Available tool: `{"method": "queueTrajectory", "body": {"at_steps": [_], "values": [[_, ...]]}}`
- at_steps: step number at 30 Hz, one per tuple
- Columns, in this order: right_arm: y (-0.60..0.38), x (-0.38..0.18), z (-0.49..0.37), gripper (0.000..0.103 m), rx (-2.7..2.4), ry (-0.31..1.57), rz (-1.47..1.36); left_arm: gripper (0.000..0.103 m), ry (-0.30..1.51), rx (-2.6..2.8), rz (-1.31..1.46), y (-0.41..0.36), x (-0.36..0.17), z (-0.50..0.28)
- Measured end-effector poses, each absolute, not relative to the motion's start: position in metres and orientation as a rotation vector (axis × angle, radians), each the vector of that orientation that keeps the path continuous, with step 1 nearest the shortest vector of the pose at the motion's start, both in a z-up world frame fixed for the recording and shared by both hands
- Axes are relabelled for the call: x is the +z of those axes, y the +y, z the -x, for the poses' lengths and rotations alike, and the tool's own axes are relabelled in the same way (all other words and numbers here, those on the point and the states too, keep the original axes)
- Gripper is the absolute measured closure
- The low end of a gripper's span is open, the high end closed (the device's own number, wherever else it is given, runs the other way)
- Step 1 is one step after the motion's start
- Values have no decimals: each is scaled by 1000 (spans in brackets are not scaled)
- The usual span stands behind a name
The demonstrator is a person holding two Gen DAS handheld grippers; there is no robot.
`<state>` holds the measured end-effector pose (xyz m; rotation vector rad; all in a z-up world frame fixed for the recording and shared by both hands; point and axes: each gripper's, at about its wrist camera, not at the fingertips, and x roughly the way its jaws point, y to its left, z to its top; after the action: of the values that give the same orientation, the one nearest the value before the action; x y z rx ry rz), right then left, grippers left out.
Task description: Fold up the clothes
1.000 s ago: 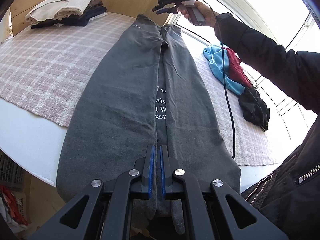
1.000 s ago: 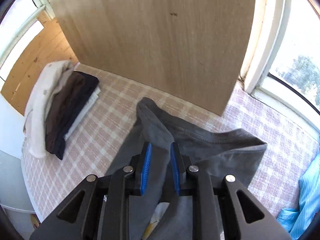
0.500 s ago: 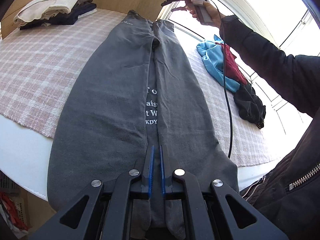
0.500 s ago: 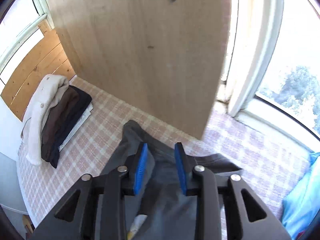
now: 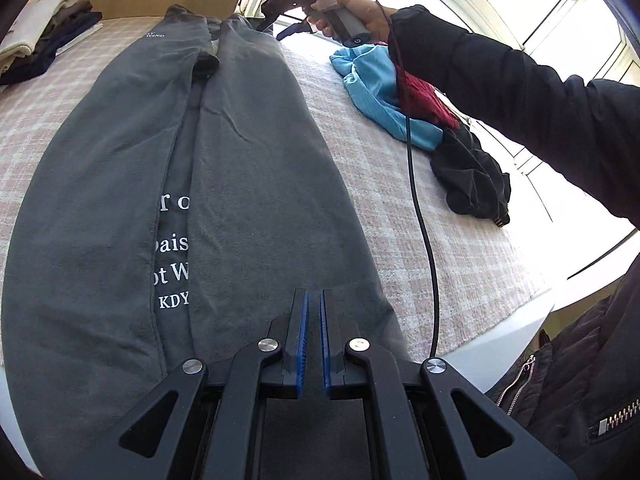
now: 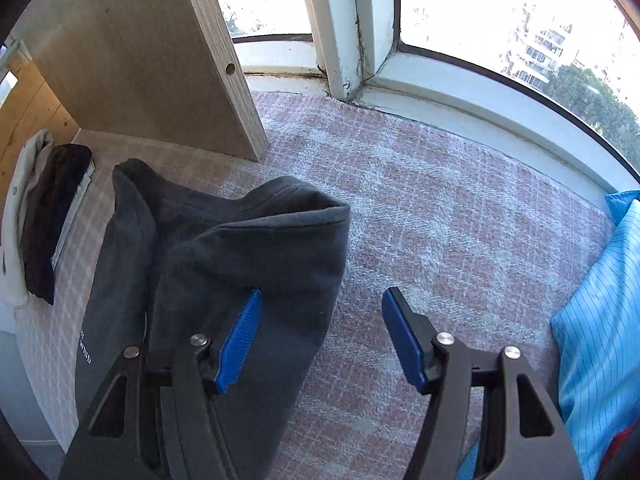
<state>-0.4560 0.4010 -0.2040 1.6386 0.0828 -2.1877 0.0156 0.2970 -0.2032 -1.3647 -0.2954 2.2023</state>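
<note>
A dark grey shirt with white lettering (image 5: 240,184) lies lengthwise on the pink checked cloth, both sides folded in to the middle. My left gripper (image 5: 313,300) hovers over its near right part, jaws nearly closed with a thin gap and nothing between them. My right gripper (image 6: 320,300) is open wide and empty just above the shirt's far right corner (image 6: 256,248); it also shows in the left wrist view (image 5: 288,0), held in a hand.
A stack of folded clothes (image 5: 44,40) sits at the far left, also in the right wrist view (image 6: 44,216). A pile of blue, red and black garments (image 5: 420,108) lies to the right. A wooden panel (image 6: 152,72) and window sill (image 6: 460,100) bound the far edge.
My right gripper has opened wide and swung right over the shirt's far right corner. My left gripper has shifted right, off the centre fold.
</note>
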Motion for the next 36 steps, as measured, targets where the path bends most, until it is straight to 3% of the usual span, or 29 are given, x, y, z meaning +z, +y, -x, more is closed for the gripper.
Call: {"method": "queueTrajectory", "body": {"at_steps": [1, 2, 10, 12, 14, 18, 20, 22, 28, 33, 36], "values": [[404, -202, 457, 86, -2194, 77, -1630, 99, -302, 2197, 1362, 298, -203, -16], [408, -200, 458, 100, -2201, 67, -1622, 99, -303, 2192, 1357, 299, -203, -16], [445, -178, 468, 98, -2284, 15, -1567, 99, -299, 2171, 1355, 302, -204, -10], [432, -170, 458, 84, -2254, 25, -1549, 99, -299, 2168, 1353, 303, -204, -9], [403, -168, 438, 82, -2173, 74, -1494, 99, -296, 2164, 1358, 303, -206, -7], [361, -185, 410, 82, -2102, 269, -1483, 99, -281, 2190, 1360, 300, -206, -8], [355, -201, 409, 92, -2112, 348, -1549, 99, -291, 2228, 1346, 291, -200, -11], [354, -194, 419, 92, -2201, 397, -1541, 99, -305, 2281, 1337, 278, -193, -14], [293, -141, 417, 91, -2105, 224, -1255, 99, -325, 2332, 1378, 255, -199, -8], [232, -180, 442, 91, -2009, 206, -1387, 99, -364, 2334, 1396, 246, -208, -8], [225, -211, 453, 92, -2092, 376, -1453, 96, -423, 2328, 1391, 239, -212, -12]]}}
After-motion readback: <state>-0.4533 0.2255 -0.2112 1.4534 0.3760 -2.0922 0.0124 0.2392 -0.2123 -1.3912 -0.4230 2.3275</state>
